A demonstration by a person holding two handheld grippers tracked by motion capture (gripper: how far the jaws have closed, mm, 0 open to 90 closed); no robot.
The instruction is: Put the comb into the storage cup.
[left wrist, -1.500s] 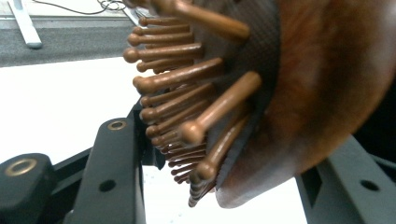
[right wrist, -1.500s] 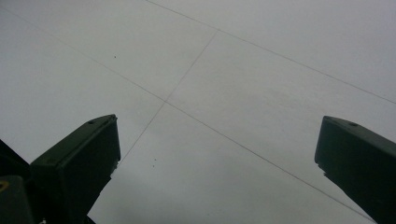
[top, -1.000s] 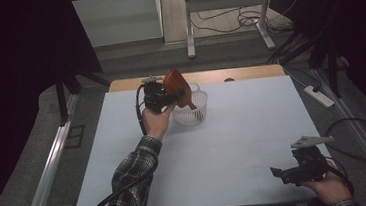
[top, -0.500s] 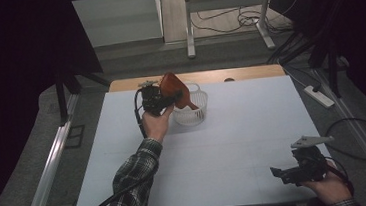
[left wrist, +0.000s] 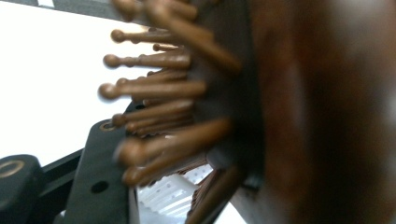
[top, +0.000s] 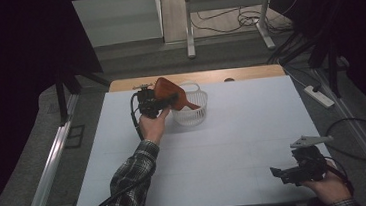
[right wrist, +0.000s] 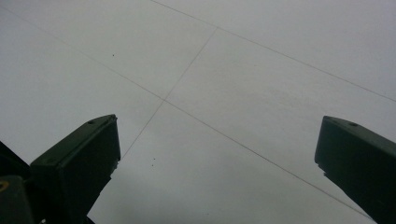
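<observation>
- The left gripper (top: 163, 103), toward ten o'clock on the white counter (top: 235, 143), is carrying a brown hairbrush (top: 170, 91) and has been sinking with it toward the white basket (top: 192, 113); against the earlier high views the brush head is sitting lower and closer to the basket rim.
- Its jaws have just been easing open, with the brush between them and apparently not yet let go, so I judge the drop into the basket is starting rather than finished.
- The left gripper view is showing what the high view cannot: the brush's ball-tipped bristles (left wrist: 154, 88) up close, one black jaw beside them, and a slice of the perforated basket wall (left wrist: 173, 191) just below.
- The right gripper (top: 290, 172), near five o'clock, is resting in the person's hand, unmoved.
- The right gripper view is showing its jaws standing wide apart over bare counter (right wrist: 233, 70), gripping nothing.
</observation>
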